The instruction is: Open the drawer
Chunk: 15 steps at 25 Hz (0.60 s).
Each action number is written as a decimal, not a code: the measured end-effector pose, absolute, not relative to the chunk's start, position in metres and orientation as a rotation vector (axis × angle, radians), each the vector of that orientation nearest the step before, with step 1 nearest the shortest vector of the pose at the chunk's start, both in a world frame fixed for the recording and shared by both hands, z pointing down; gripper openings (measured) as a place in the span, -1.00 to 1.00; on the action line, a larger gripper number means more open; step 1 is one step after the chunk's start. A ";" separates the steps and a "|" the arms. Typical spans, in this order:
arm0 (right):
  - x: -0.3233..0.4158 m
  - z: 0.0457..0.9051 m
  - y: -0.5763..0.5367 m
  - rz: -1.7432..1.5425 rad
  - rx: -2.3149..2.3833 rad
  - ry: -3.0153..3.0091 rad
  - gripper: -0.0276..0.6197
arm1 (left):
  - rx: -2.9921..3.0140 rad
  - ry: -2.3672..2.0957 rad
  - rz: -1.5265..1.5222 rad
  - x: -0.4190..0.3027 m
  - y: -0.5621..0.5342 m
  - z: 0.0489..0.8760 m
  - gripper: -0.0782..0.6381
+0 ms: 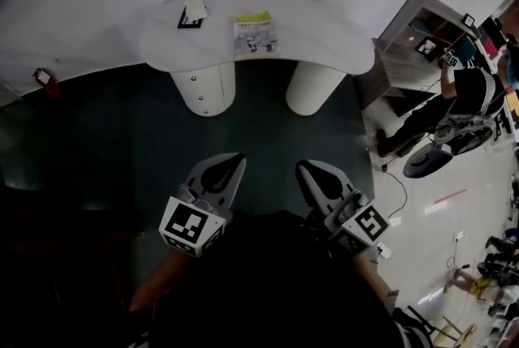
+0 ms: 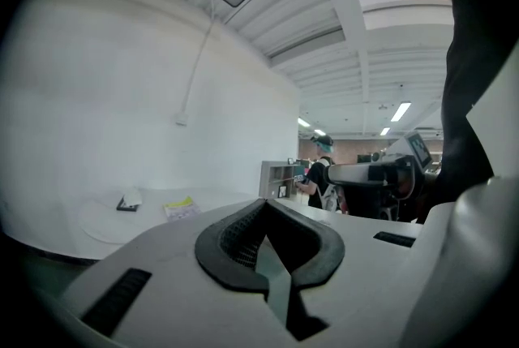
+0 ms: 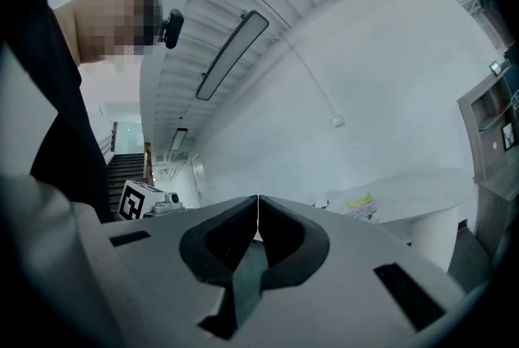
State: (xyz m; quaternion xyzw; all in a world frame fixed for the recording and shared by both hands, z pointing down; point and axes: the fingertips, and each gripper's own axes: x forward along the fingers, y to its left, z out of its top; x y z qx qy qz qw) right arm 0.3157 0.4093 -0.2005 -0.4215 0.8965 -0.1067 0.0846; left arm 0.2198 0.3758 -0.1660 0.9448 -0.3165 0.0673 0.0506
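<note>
A white curved desk (image 1: 324,22) stands against the wall on two round pedestals. The left pedestal (image 1: 204,87) has two small knobs on its front, where the drawers are; the right pedestal (image 1: 315,88) is plain. My left gripper (image 1: 237,161) and right gripper (image 1: 303,168) hover low over the dark floor, well short of the desk, both shut and holding nothing. The left gripper (image 2: 263,205) points towards the desk (image 2: 105,216), with its jaws pressed together. The right gripper (image 3: 258,199) has its jaws closed tip to tip and also faces the desk (image 3: 422,192).
On the desk lie a small black and white item (image 1: 192,14) and a yellow-topped booklet (image 1: 254,34). At the right stand a shelf unit (image 1: 413,38), a person (image 1: 466,91) and a wheeled machine (image 1: 430,160). A cable (image 1: 397,192) runs over the light floor.
</note>
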 end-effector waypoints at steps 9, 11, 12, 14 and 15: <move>0.286 -0.196 0.377 -0.334 -1.253 2.714 -0.86 | 2.834 -0.985 0.189 0.188 0.344 -0.155 -0.75; 0.283 -0.194 0.362 -0.341 -1.243 2.717 -0.86 | 2.824 -0.997 0.182 0.187 0.330 -0.153 -0.75; 0.281 -0.193 0.354 -0.344 -1.231 2.722 -0.86 | 2.824 -1.003 0.180 0.187 0.322 -0.153 -0.75; 0.277 -0.192 0.336 -0.352 -1.195 2.738 -0.86 | 2.827 -1.018 0.181 0.188 0.307 -0.153 -0.75; 0.276 -0.192 0.326 -0.355 -1.174 2.747 -0.86 | 2.825 -1.029 0.184 0.188 0.299 -0.153 -0.75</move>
